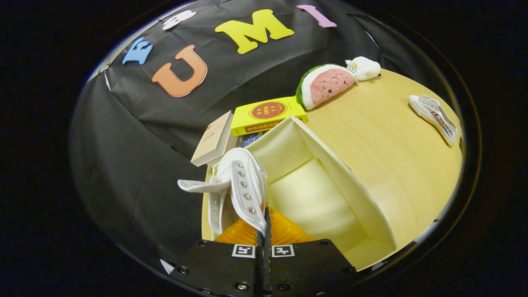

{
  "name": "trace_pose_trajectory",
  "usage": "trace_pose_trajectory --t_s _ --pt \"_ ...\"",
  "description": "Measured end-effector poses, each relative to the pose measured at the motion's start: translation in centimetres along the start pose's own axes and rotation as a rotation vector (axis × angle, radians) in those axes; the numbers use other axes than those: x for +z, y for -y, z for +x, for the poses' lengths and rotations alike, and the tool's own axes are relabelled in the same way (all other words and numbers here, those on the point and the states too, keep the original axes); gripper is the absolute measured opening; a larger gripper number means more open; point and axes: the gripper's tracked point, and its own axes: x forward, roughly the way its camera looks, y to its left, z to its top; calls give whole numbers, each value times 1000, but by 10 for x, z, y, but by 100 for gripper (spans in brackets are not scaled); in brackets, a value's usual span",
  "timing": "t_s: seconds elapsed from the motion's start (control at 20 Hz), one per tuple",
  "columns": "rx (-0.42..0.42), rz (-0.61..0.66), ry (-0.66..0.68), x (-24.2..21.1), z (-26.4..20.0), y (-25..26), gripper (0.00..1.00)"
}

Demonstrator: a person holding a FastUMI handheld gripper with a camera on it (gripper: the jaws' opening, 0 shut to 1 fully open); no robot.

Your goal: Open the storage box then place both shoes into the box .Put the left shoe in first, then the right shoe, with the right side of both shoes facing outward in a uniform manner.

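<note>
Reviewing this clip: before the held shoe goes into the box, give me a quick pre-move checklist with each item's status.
1. Storage box open, inside bare: ok.
2. Claw shut on the held shoe, pinching its upper: ok.
3. Held shoe is over the box's near wall, not yet inside: ok.
4. Held shoe is the left one: cannot tell.
5. Other shoe lies on the table, apart from the box: ok.
6. Books behind the box, clear of the opening: ok.

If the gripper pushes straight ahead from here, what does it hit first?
Gripper, jaws shut on the white canvas shoe, would probably meet the stacked books beyond it, beside the open cream storage box; depth is unclear.
</note>
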Motion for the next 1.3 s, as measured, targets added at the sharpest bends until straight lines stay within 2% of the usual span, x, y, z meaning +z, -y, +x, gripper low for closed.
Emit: trace_pose_trajectory --t_s 0.2,0.25,0.3,0.35,0.5,0.6,0.85,1.1,1.3 --pt "-36 2 -85 -22 17 15 0" --pt "-6 14 -98 -20 18 10 0" --pt "18 11 -110 -18 16 4 12" --pt "19 -14 -122 -21 15 5 18" --pt "19 -102 -114 -12 2 5 86" --pt "29 -169 -69 4 -7 3 88" --pt "48 -429 124 65 -60 3 93" --pt "64 -541 262 120 -116 33 96" --pt "64 -577 325 159 -153 87 96"
